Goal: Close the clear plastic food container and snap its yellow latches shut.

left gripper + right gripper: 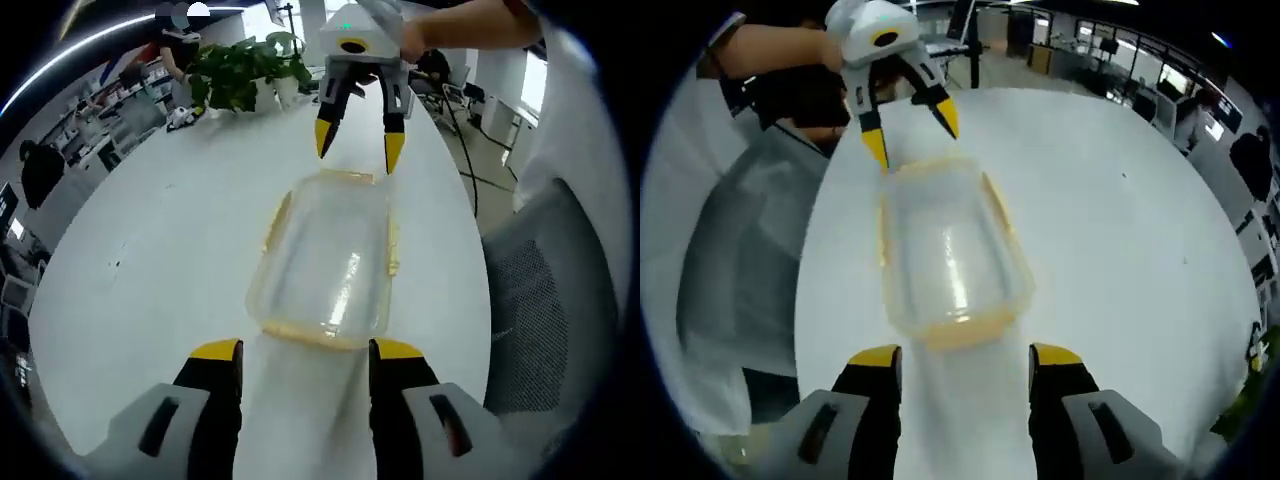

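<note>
The clear plastic food container (325, 265) with its yellow latches (276, 222) is seen lying on the white counter (180, 230), between the two grippers. The left hand-held gripper (305, 352) and the right hand-held gripper (965, 357) are held wide open at opposite ends, with nothing gripped.

The container (325, 265) is lying lid-on upon the white tabletop (170, 240) between the left gripper (305, 352) and the right gripper (358, 150) (both gaping wide).
</note>
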`<state>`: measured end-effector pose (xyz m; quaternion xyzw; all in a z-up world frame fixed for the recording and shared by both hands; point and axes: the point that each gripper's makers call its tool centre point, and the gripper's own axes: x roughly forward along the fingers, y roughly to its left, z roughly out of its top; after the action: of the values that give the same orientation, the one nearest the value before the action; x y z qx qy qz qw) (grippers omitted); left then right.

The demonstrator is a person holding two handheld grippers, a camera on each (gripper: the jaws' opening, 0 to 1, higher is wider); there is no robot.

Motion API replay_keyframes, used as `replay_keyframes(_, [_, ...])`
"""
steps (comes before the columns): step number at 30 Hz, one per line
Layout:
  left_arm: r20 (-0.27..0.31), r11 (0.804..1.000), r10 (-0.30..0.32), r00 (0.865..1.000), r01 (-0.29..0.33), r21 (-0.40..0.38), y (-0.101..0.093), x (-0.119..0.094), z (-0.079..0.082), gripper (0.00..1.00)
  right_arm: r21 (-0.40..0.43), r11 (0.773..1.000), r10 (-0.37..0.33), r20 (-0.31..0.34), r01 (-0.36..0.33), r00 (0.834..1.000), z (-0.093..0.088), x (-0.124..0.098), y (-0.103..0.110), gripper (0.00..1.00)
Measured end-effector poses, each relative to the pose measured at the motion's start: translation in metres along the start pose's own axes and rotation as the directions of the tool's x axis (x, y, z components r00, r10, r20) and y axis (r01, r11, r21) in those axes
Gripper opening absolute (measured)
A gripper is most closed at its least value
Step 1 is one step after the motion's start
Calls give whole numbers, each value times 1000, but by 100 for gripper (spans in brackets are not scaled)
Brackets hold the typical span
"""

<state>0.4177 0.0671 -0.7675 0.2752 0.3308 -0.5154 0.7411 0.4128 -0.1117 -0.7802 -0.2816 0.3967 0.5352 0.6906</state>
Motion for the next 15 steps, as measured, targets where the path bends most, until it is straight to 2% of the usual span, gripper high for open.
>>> replay_keyframes(1, [-18,999,18,1000,-18,-29,0,-1,-2,50,43,999,-21,17,20,1000,3,-1,-2,49])
replay_keyframes(3, [-31,999,38,999,-39,-29,0,-1,-4,49,71,997,-25,24,24,999,4,-1,-2,49])
replay_keyframes(4, [-40,997,50,998,-52,-53,0,0,-5,49,99,995,-25,30,22,999,5,-1,-1,48])
replay_keyframes(7, [-32,988,75,997,-79,-136,1,0,-4,48,109,993,-52,11,51,999,4,1,-5,46])
replay_keyframes(10, [7,955,115,993,-109,-277,5,-1,2,48,160,986,-52,16,49,998,7,2,-3,46])
replay_keyframes(14, [-23,910,166,986,-163,-382,11,-1,-4,48,198,978,-67,8,64,998,8,3,-4,45])
replay_keyframes(15, [-14,901,163,987,-155,-405,11,-1,-3,47,212,975,-71,9,67,997,9,3,-4,45])
